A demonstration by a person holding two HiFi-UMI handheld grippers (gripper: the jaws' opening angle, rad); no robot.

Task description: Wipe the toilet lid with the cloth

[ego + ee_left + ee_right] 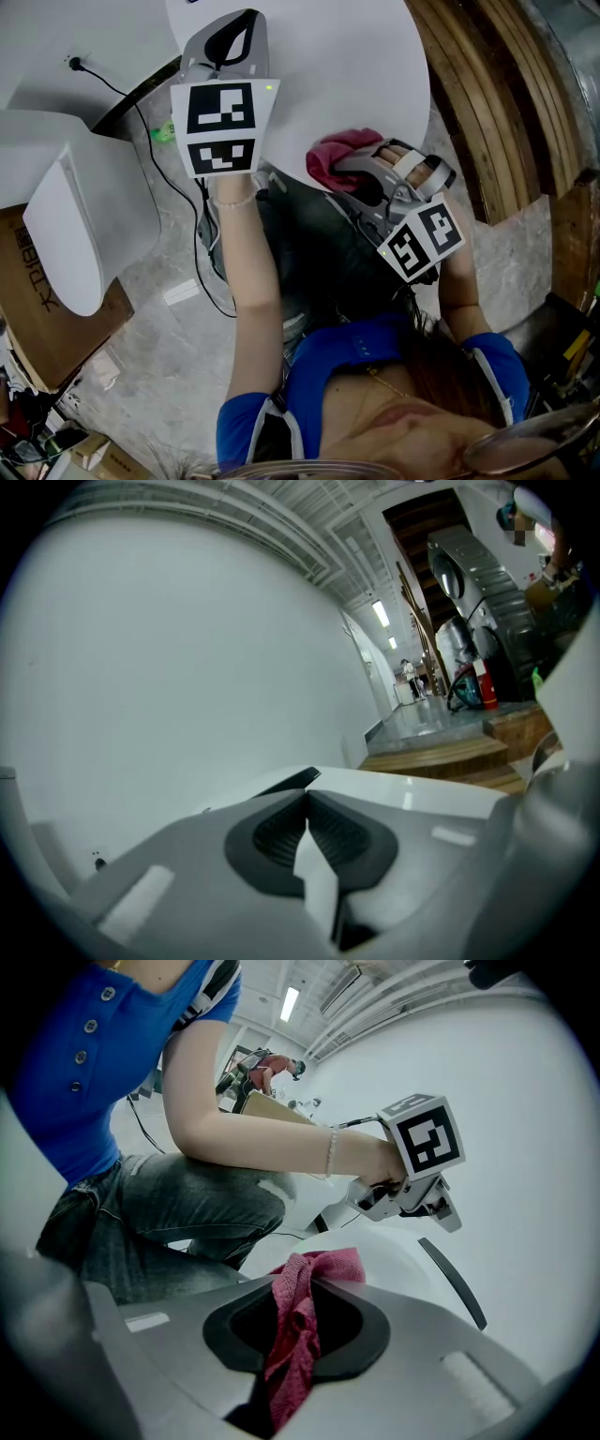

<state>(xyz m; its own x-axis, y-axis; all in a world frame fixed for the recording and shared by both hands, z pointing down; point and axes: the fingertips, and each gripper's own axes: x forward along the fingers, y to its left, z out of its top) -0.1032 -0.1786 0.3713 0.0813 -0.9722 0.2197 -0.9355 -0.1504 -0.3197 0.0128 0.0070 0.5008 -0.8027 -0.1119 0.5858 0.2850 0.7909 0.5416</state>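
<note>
— What are the right tongs [314, 1283] doing?
— They are clenched on the dark pink cloth [292, 1335]. In the right gripper view the cloth runs up between the two jaws and bunches out past their tips, over the white toilet lid [398, 1260]
— And seen from above?
— In the head view the cloth [330, 155] sits at the near edge of the toilet lid [347, 66], a little right of its middle. The right tongs [354, 173] are just behind it, pointing up and left across the rim. The forearm comes in from the lower right, and the marker cube [422, 239] sits on the person's side
— And the left tongs [307, 797]?
— Pressed together at the tips, with nothing between them. The glossy lid lies just beyond
— Are they touching it?
— I cannot tell. The head view puts the left tongs [234, 28] over the lid's left edge, pointing away from the person, with the arm stretched straight forward. The right gripper view shows the left hand [380, 1162] wrapped round the handle, a bracelet [330, 1152] at the wrist, and the tongs tilted down toward the lid
— Anything around it?
— The person crouches in a blue shirt [84, 1063] and jeans [178, 1208]. A black cable [141, 112] trails over the grey floor [169, 375] left of the toilet
</note>
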